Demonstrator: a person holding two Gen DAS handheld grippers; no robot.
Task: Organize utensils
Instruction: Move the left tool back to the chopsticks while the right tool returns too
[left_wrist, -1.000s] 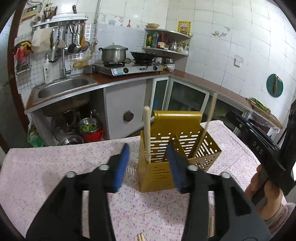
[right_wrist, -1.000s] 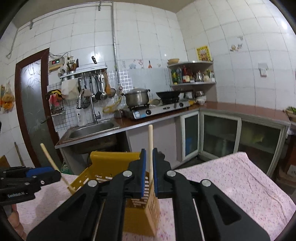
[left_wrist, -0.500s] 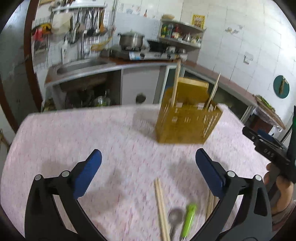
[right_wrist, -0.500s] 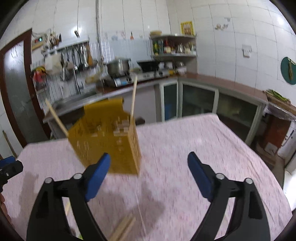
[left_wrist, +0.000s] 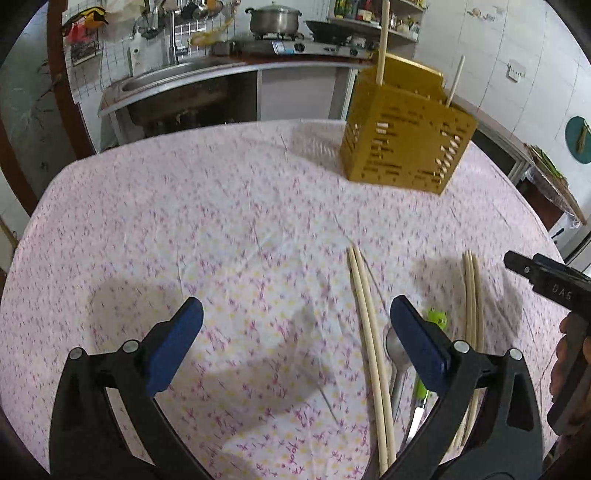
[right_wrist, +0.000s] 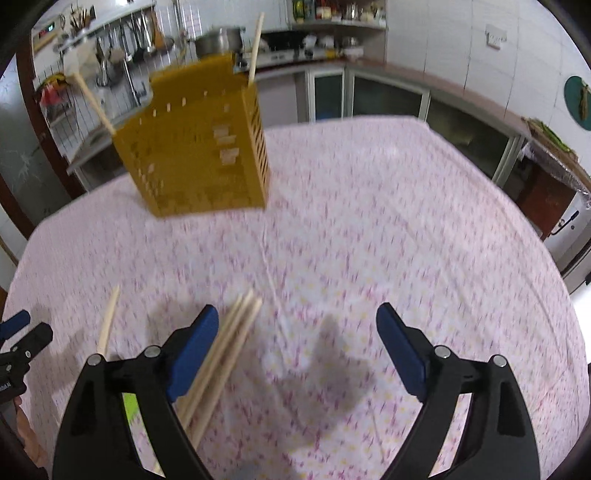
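A thin, creased cotton-like tablecloth (left_wrist: 229, 229) with a small pink floral print covers the table, matt and soft-looking. The yellow utensil holder (left_wrist: 402, 147) is smooth slotted plastic, the chopsticks (left_wrist: 365, 302) are pale bare wood, and the spoon (left_wrist: 394, 347) is shiny metal. Both grippers have matt black plastic arms with blue rubbery pads (right_wrist: 192, 347).

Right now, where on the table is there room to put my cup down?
The pink tablecloth is bare left of the yellow utensil holder, in front of the left tool. It is also bare right of the holder, ahead of the right tool. It is crowded near the chopsticks, spoon and green-handled utensil.
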